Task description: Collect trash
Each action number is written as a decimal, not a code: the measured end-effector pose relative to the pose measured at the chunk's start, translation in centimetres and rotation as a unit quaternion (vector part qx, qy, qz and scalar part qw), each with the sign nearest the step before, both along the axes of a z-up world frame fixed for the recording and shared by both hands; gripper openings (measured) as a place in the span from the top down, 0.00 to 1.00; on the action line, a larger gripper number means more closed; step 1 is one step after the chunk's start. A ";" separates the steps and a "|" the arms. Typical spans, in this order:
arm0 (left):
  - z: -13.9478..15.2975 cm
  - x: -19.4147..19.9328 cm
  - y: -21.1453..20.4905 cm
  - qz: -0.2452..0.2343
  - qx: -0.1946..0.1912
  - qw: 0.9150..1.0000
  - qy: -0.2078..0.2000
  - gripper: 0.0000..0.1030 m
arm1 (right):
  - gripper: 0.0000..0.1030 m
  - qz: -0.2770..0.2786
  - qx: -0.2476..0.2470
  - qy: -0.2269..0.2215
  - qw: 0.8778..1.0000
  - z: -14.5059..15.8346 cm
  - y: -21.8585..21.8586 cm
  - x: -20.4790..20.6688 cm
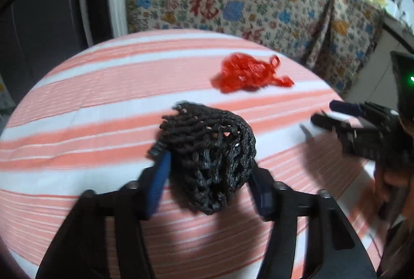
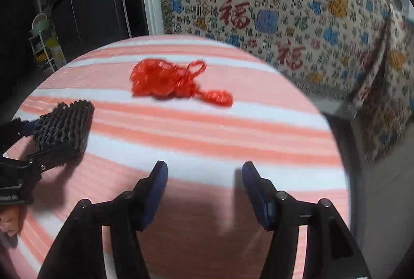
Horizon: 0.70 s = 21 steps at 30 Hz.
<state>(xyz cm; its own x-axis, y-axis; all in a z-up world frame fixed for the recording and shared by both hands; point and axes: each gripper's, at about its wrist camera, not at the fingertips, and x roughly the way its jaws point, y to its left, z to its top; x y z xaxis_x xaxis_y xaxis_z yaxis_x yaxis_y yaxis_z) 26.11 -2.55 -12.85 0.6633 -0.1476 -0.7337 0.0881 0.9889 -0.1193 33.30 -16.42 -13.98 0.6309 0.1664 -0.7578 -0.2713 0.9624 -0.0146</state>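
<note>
Here, the striped cloth (image 2: 207,128) fills most of both views, peach and white bands running across a round-looking surface. Beyond its far edge hangs a patterned fabric (image 2: 284,14) with red characters and blue and yellow motifs. On the cloth, toward that far edge, lies a crumpled red bag (image 2: 165,82), loose, touching nothing but the cloth. Nearer me on the cloth, my left gripper (image 1: 207,170) pinches a black net (image 1: 209,152) between its blue pads, one pad pressed on each side of the bundle; in the right wrist view the net (image 2: 64,123) sits at the cloth's left side, well apart from the bag. My right gripper (image 2: 204,185) hangs over the cloth's near part with its fingers spread wide, nothing between them.
</note>
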 end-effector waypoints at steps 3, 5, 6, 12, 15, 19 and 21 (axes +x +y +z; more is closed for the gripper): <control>-0.1 -0.3 1.6 -0.002 -0.007 1.000 0.010 0.63 | 0.36 -0.010 0.032 -0.018 0.999 1.3 -2.2 3.0; -0.1 -0.5 2.6 0.000 -0.021 1.000 0.019 0.63 | 0.36 -0.002 0.076 -0.021 0.997 2.2 -3.0 5.0; -0.1 -0.6 2.9 0.001 -0.027 0.999 0.022 0.63 | 0.36 0.002 0.093 -0.018 0.995 2.5 -3.1 6.1; 0.2 -1.2 3.9 0.012 -0.017 1.000 0.024 0.64 | 0.40 0.059 0.116 0.066 0.989 -0.1 0.2 9.8; 0.1 -1.8 4.5 0.017 -0.018 0.999 0.023 0.59 | 0.40 0.121 0.114 0.069 0.984 0.4 2.2 6.9; 0.0 -2.5 5.1 0.014 -0.022 0.999 0.025 0.24 | 0.39 0.170 0.087 0.064 0.980 1.8 4.2 2.2; -0.2 -2.5 4.8 0.001 -0.024 0.999 0.027 0.23 | 0.32 0.161 0.050 0.027 0.985 2.8 4.5 1.1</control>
<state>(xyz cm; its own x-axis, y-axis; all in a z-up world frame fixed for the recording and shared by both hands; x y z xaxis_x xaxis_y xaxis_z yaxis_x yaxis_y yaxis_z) 23.62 2.28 -13.01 0.6230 -0.1819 -0.7608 0.0788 0.9822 -0.1703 34.41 -11.89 -11.21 0.4927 0.4265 -0.7586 -0.5599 0.8226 0.0988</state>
